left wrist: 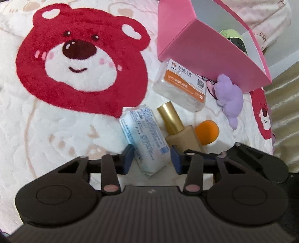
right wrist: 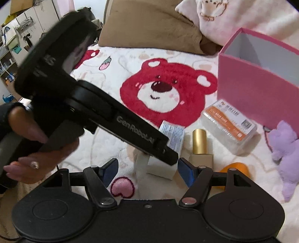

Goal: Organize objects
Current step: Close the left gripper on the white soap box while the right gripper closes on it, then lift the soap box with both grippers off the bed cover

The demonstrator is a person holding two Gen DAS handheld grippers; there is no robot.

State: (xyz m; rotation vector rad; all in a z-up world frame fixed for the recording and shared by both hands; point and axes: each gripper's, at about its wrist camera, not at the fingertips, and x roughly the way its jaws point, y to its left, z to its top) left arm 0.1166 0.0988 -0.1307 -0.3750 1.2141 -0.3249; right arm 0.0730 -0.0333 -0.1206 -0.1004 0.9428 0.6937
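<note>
On the bear blanket lie a blue-and-white packet (left wrist: pixel 143 138), a gold-capped beige bottle (left wrist: pixel 177 127), an orange sponge (left wrist: pixel 206 133), a clear box with an orange label (left wrist: pixel 182 86) and a purple plush (left wrist: pixel 229 97). My left gripper (left wrist: pixel 152 158) is open, its blue pads either side of the packet's near end without squeezing it. My right gripper (right wrist: pixel 147 170) is open and empty, just behind the left gripper's body (right wrist: pixel 112 119), close to the packet (right wrist: pixel 172 138) and bottle (right wrist: pixel 200 147). The pink box (left wrist: pixel 201 46) holds a green yarn ball (left wrist: pixel 231 35).
The pink box (right wrist: pixel 257 93) stands open at the right, with the plush (right wrist: pixel 287 149) and labelled box (right wrist: pixel 228 125) at its foot. A brown pillow (right wrist: pixel 149 26) and a white pillow (right wrist: pixel 233 16) lie behind. Shelves (right wrist: pixel 11 52) stand far left.
</note>
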